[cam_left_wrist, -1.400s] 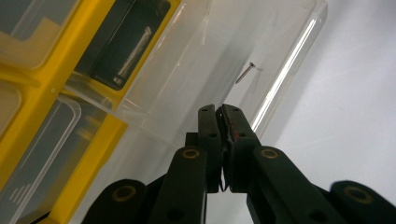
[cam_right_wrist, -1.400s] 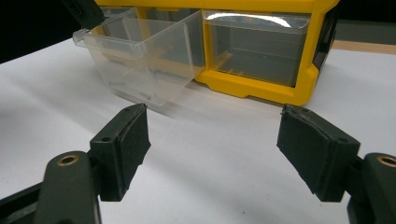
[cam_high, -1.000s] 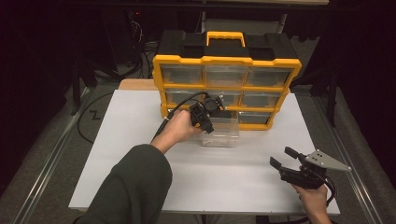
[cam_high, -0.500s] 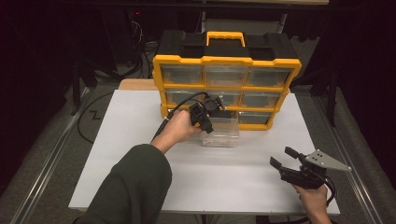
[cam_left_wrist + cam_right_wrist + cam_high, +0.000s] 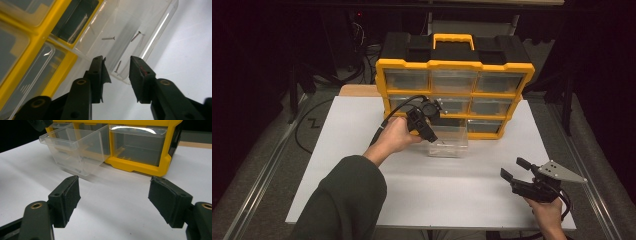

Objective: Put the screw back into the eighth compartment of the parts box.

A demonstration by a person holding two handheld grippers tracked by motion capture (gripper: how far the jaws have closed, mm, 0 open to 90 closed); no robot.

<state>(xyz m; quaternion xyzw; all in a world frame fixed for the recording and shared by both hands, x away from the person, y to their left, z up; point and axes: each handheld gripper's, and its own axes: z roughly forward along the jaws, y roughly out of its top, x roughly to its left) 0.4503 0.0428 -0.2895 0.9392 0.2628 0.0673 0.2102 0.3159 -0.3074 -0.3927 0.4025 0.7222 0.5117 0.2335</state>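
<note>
Clear drawer pulled out of yellow cabinet, bottom row. Left gripper above it, jaws just opened, nothing clamped; its view shows three screws inside. Right gripper jaws apart.

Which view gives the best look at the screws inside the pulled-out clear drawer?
The left gripper view: it looks straight down into the clear drawer, where three screws lie apart. In the right gripper view the drawer is seen side-on, its contents faint. In the high view the drawer holds barely a speck.
</note>
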